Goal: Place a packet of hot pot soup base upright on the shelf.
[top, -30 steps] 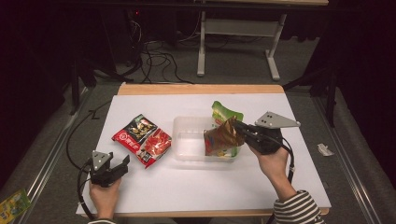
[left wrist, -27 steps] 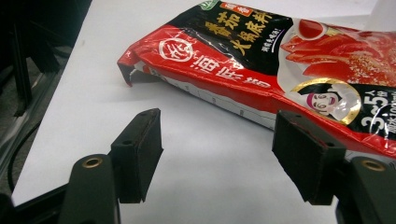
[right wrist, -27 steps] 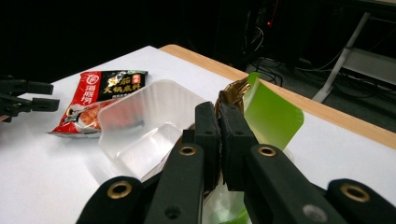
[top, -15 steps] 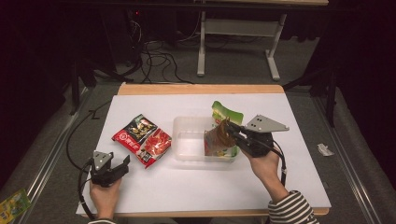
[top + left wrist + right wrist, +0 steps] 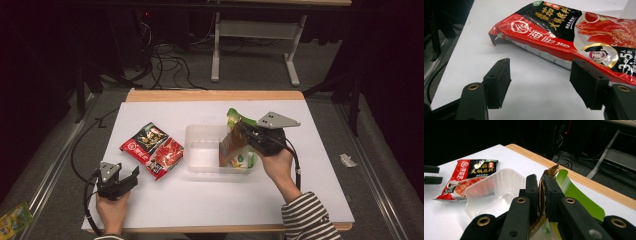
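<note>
Right claw [image 5: 541, 195] clamps brown-green pouch [image 5: 235, 147] over clear tray [image 5: 200, 150]; left claw [image 5: 540, 82] gapes near red packet [image 5: 564, 32].

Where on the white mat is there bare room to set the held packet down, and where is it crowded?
Free: the near strip between the left gripper and the right hand, and the far strip between the clear tray and the wooden edge. Crowded: mid-mat, where red packet, tray and the right gripper holding the brown-green packet bunch together.
</note>
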Demonstrator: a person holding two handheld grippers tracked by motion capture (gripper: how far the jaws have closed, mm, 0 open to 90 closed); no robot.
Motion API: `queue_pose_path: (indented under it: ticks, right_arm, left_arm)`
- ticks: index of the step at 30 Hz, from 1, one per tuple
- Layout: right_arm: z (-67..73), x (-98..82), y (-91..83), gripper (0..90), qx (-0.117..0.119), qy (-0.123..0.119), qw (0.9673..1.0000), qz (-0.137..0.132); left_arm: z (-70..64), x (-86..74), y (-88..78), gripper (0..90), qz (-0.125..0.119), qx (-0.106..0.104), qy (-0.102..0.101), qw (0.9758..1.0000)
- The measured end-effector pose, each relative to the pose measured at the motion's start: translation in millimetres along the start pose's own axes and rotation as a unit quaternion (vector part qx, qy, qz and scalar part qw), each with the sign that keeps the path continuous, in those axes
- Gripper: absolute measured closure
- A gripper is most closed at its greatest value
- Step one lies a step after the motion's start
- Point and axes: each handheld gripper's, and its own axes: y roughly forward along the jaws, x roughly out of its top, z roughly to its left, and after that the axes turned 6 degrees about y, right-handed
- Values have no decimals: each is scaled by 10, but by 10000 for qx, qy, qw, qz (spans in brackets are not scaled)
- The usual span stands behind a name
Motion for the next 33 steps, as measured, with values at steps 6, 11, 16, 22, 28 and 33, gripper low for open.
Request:
queue_pose_path:
  ticks: [6,11,16,22,28,33]
  right_arm:
    - [39,43,138,839,14,-35,10000,67]
    - [54,51,233,841,-35,-130,9998,117]
    - [72,40,326,842,-15,-177,9996,233]
    - [107,8,366,808,92,-215,9993,305]
    - [99,17,311,719,203,-133,9995,219]
    - [75,14,235,668,182,-111,9997,122]
  left_arm:
    - [3,-1,-1,335,-10,-12,-9,10000]
    - [4,-1,-3,335,-5,-22,-1,10000]
    - [-9,1,-1,335,8,-21,65,10000]
    - [-4,0,0,335,-10,-33,25,10000]
    - [-2,-2,-4,335,-23,-30,16,10000]
    - [-10,1,-1,335,7,-35,75,10000]
